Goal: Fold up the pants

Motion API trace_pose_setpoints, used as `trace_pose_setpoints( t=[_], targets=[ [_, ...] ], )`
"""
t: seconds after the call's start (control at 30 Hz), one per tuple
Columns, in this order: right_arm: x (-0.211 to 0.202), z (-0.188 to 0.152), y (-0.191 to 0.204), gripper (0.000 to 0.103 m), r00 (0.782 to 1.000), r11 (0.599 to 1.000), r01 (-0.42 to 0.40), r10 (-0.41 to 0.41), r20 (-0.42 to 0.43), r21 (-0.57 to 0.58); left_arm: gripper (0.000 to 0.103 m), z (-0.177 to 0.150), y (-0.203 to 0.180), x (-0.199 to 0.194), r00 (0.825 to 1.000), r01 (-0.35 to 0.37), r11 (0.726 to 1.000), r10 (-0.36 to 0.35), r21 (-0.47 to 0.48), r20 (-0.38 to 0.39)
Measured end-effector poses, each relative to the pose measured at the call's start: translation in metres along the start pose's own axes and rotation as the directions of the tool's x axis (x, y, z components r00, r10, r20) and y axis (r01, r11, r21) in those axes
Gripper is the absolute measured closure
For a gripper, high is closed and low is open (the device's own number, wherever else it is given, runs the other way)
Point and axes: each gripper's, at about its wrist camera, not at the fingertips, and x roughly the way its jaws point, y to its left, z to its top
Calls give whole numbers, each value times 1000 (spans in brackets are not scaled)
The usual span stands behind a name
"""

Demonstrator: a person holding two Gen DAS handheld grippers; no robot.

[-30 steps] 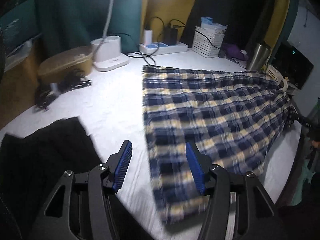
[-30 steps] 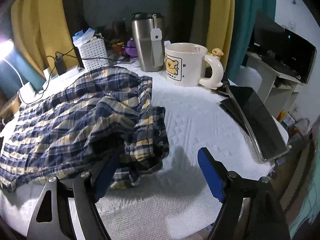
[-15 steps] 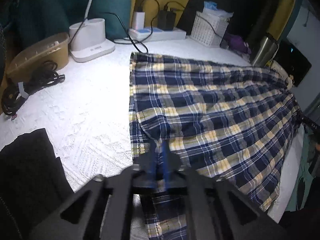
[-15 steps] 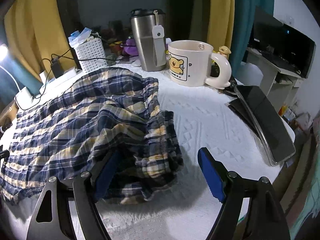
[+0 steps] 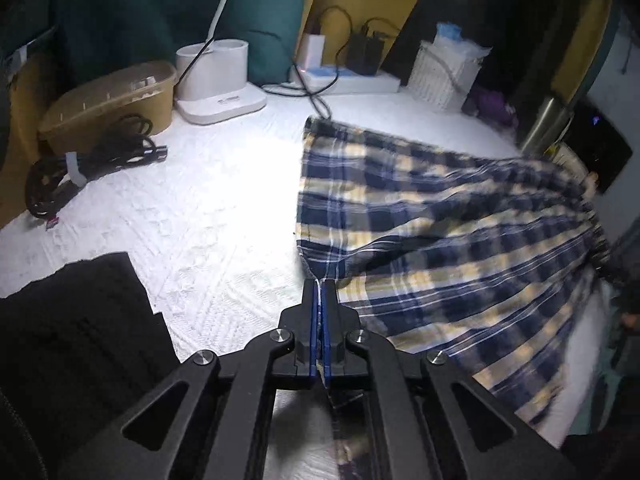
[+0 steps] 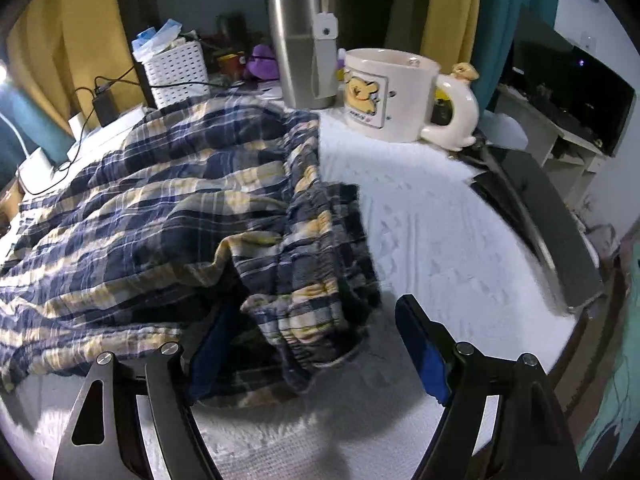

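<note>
ahead of both tools: plaid pants (image 5: 440, 240) spread over a white cloth-covered table (image 5: 208, 216), waistband bunched between the right fingers.
left gripper (image 5: 319, 304): fingers pressed together, pinching the hem edge, cloth lifted.
right gripper (image 6: 316, 344): jaws wide, straddling the waistband, gripping nothing.
step: judged start of the first fold.
next: right tool likely needs to close on the waistband.

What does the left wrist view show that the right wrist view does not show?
Only the left wrist view shows the black garment, the bundled black cable, the brown container, and the left claw shut on the plaid pants.

Only the right wrist view shows the bear mug and the open right claw around the waistband.

Both show the pants, white basket and steel tumbler.
</note>
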Motion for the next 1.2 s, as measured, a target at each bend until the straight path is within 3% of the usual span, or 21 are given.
trace_pose_setpoints(
  t=[0.03,0.1,0.13,0.23,0.33,0.5,0.67,0.73,0.77,0.8,0.9,1.0,1.03,1.07,1.1,1.17,1.2],
  targets=[
    [-3,2,0,22,1000,1000,18,-18,6,-1,95,2,0,-2,1000,3,1000,-3,0,0],
    [-13,6,1,22,997,998,67,-67,33,-6,62,5,-1,-10,1000,-5,1000,4,6,23],
    [-21,10,3,22,995,996,88,-87,57,-11,58,7,-1,-15,999,-7,1000,7,6,42],
    [-43,19,15,22,987,996,85,-80,136,-28,57,7,-10,-30,997,7,1000,-8,15,80],
    [-52,26,43,22,985,996,4,11,172,-88,57,5,-27,-33,995,51,998,-54,39,81],
    [-23,27,84,22,983,976,-139,156,93,-166,57,-15,-80,-23,987,158,977,-162,140,16],
    [4,2,87,22,987,974,-160,158,-30,-159,57,-39,-126,-22,968,250,942,-247,225,-39],
    [1,-9,82,22,986,974,-166,162,-39,-155,42,-47,-138,-22,959,283,925,-275,254,-67],
    [-3,-13,80,22,986,974,-168,165,-34,-152,29,-52,-145,-22,954,301,913,-289,274,-86],
    [-5,-16,78,22,986,975,-169,167,-30,-147,24,-56,-151,-23,951,310,905,-296,291,-92],
    [-13,-23,74,22,986,977,-166,165,-18,-135,24,-66,-164,-20,952,305,895,-284,325,-111],
    [-17,-30,72,22,987,976,-162,163,-9,-147,27,-77,-172,-6,978,208,895,-180,396,-107],
    [-18,-32,71,22,986,975,-166,167,-4,-145,34,-79,-172,-2,983,182,896,-156,406,-98],
    [-18,-34,70,22,985,975,-170,172,0,-142,59,-81,-171,2,988,153,899,-127,410,-89],
    [-18,-36,68,22,984,974,-176,178,3,-141,74,-82,-170,1,993,114,899,-101,423,-54],
    [-19,-38,69,22,983,973,-180,182,-2,-142,89,-83,-170,-2,993,119,898,-103,423,-62],
    [-20,-39,69,22,984,973,-180,181,-5,-142,92,-85,-169,-5,994,111,902,-97,418,-55]
  ],
)
